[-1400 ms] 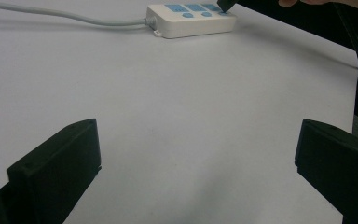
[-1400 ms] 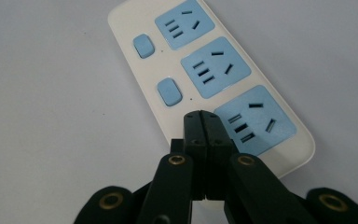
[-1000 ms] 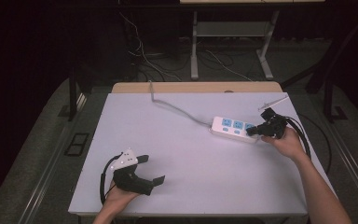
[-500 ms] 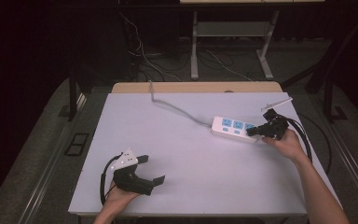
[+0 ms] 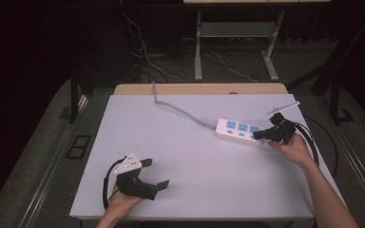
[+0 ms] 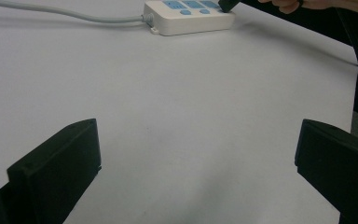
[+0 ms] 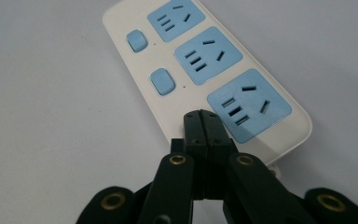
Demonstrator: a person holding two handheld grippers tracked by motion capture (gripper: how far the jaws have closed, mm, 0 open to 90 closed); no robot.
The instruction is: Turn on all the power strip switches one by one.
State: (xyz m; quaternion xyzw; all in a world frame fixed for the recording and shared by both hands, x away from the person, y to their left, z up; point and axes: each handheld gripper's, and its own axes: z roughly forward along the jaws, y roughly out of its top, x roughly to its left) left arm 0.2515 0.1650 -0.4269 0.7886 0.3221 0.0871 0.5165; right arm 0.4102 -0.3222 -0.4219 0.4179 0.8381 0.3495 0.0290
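Note:
A white power strip [image 5: 238, 130] with three blue sockets lies on the right half of the white table [image 5: 190, 161]; its grey cable [image 5: 180, 110] runs off toward the back edge. My right gripper [image 5: 260, 135] is shut with nothing in it, its tip on the strip's near end. In the right gripper view the closed jaw tips [image 7: 202, 122] press on the strip [image 7: 200, 65] where a third blue switch would sit, beside the nearest socket; two blue switches [image 7: 162, 81] show farther along. My left gripper [image 5: 156, 173] rests open near the front left, the strip [image 6: 189, 16] far ahead of it.
A pale wooden strip [image 5: 199, 89] borders the table's back edge. A thin white rod [image 5: 283, 106] lies at the right rear. Black cable [image 5: 313, 142] loops beside my right hand. Table legs and loose wires [image 5: 218, 61] stand on the dark floor behind.

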